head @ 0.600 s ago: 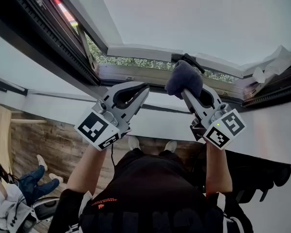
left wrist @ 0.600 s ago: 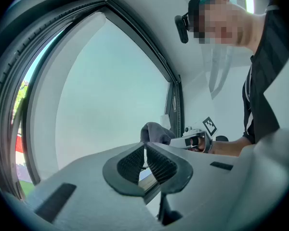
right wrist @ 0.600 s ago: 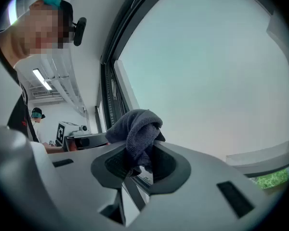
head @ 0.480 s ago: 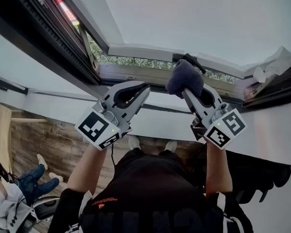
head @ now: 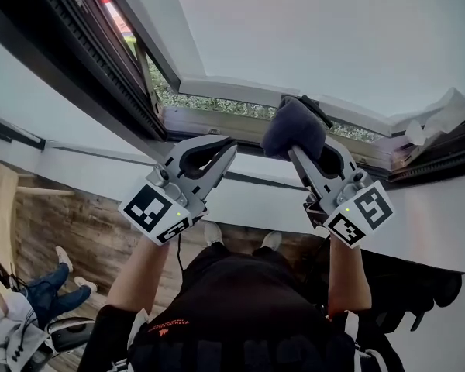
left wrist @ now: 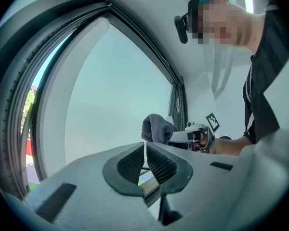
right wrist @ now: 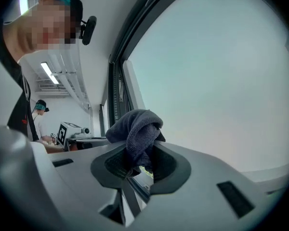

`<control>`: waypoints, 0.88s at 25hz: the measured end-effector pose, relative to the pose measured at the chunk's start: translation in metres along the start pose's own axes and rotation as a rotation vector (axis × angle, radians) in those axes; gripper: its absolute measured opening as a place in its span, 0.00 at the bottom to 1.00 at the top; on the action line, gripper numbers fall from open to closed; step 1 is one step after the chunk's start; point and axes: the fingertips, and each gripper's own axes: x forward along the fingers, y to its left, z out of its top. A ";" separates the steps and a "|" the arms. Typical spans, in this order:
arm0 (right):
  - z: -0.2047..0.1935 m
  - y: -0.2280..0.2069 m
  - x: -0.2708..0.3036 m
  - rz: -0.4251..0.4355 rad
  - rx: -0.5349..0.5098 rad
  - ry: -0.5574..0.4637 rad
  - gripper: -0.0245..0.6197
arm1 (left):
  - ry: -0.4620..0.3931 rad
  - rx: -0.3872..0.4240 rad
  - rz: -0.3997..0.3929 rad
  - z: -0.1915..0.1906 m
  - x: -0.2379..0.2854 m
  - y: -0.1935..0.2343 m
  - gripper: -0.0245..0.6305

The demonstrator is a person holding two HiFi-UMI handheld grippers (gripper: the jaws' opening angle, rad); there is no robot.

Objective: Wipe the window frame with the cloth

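A dark grey cloth (head: 293, 128) is bunched up and pinched in my right gripper (head: 296, 150), which is shut on it. The cloth sits against the pale lower rail of the window frame (head: 217, 122), just beside a black handle (head: 314, 108). In the right gripper view the cloth (right wrist: 136, 128) bulges out above the jaws of the right gripper (right wrist: 140, 163), with the pane behind it. My left gripper (head: 231, 146) hovers to the cloth's left, below the rail, shut with nothing in it. In the left gripper view the left gripper (left wrist: 144, 147) has its pads pressed together, and the cloth (left wrist: 156, 127) shows beyond.
The open dark sash (head: 101, 60) runs up the left side. Crumpled white paper (head: 438, 111) is wedged at the frame's right end. A white sill (head: 101, 165) lies under the frame. Far below are a wooden floor (head: 70, 223) and a seated person (head: 19, 316).
Both grippers and the cloth stay almost where they were at the lower rail. The head view has shifted slightly, so the frame sits a little lower in the picture.
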 end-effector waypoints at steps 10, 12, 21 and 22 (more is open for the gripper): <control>0.061 0.054 0.076 0.145 -0.150 -0.071 0.17 | -0.103 0.125 0.132 0.064 -0.061 0.051 0.08; 0.070 0.063 0.088 0.164 -0.169 -0.082 0.17 | -0.117 0.149 0.153 0.075 -0.072 0.057 0.08; 0.112 0.111 0.136 0.252 -0.246 -0.147 0.17 | -0.179 0.225 0.224 0.114 -0.110 0.080 0.07; 0.118 0.114 0.140 0.261 -0.257 -0.156 0.17 | -0.184 0.232 0.230 0.117 -0.112 0.081 0.07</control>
